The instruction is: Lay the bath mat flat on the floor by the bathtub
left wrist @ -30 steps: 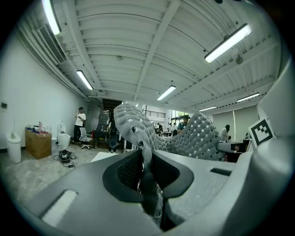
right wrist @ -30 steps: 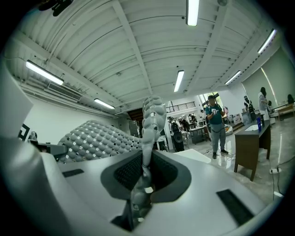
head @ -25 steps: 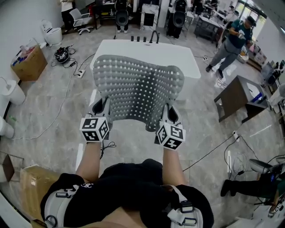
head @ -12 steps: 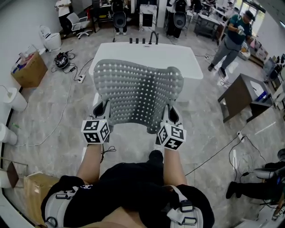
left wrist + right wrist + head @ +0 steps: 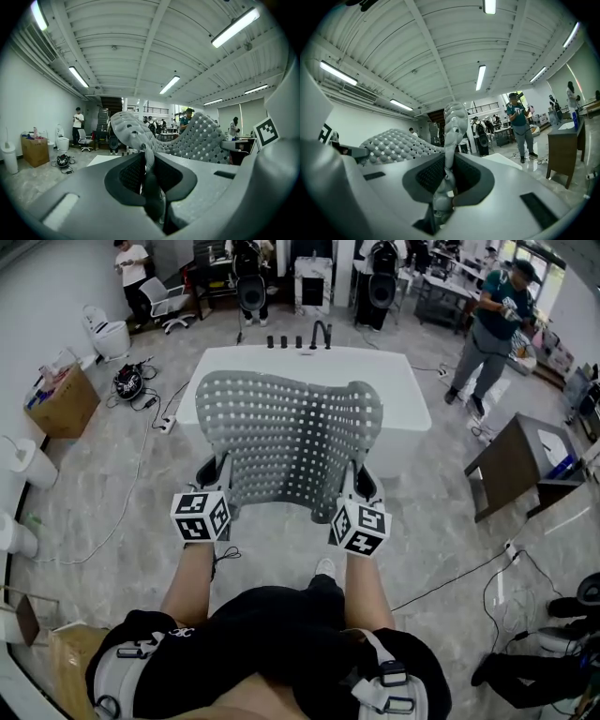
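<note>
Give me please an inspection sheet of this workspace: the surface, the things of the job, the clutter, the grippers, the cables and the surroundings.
Surface: grey marbled floor; the mat is not yet on it.
Job's things: grey perforated bath mat, held up in the air and spread between both grippers; white bathtub beyond it.
Clutter: cardboard box, white toilet, dark table.
Grippers: left gripper and right gripper are each shut on a near corner of the mat.
Cables: thin cable and power strip at left; another cable at right.
Surroundings: a person in a teal shirt stands beyond the tub.
</note>
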`<state>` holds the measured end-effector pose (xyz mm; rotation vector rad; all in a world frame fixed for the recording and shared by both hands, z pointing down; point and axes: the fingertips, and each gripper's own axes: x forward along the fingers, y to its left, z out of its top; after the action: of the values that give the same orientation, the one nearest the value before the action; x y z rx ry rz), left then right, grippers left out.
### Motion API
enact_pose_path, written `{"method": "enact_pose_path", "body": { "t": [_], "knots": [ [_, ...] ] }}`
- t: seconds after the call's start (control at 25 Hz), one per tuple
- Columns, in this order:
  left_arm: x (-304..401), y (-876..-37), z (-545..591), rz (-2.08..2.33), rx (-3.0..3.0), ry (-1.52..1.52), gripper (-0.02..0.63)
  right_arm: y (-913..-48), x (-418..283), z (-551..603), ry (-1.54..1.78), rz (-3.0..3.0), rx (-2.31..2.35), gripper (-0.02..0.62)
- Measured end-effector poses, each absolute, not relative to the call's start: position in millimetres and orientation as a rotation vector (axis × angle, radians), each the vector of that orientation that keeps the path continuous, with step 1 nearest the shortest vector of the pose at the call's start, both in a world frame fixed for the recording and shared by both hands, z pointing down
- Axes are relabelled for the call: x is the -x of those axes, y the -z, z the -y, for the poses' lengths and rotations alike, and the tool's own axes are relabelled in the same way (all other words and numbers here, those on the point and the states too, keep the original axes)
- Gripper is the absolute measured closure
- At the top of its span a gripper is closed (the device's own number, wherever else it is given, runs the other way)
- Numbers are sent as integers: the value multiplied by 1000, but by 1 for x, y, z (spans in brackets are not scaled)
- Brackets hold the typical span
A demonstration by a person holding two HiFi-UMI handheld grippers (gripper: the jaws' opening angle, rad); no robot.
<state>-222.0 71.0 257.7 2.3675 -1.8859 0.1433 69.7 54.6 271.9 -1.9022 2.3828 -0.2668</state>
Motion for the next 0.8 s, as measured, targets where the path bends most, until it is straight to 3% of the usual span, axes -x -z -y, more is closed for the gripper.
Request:
{"method": "enact_pose_path", "body": {
  "t": [0.36,0.8],
  "knots": [
    [142,-276,37,1898,-2289,-239,557,-282,-135,68,330,-2480,1840,555],
    [134,-308,94,1894,-2130,-319,557,-313,-153,157,502,-2572,1824,555]
  ]
}}
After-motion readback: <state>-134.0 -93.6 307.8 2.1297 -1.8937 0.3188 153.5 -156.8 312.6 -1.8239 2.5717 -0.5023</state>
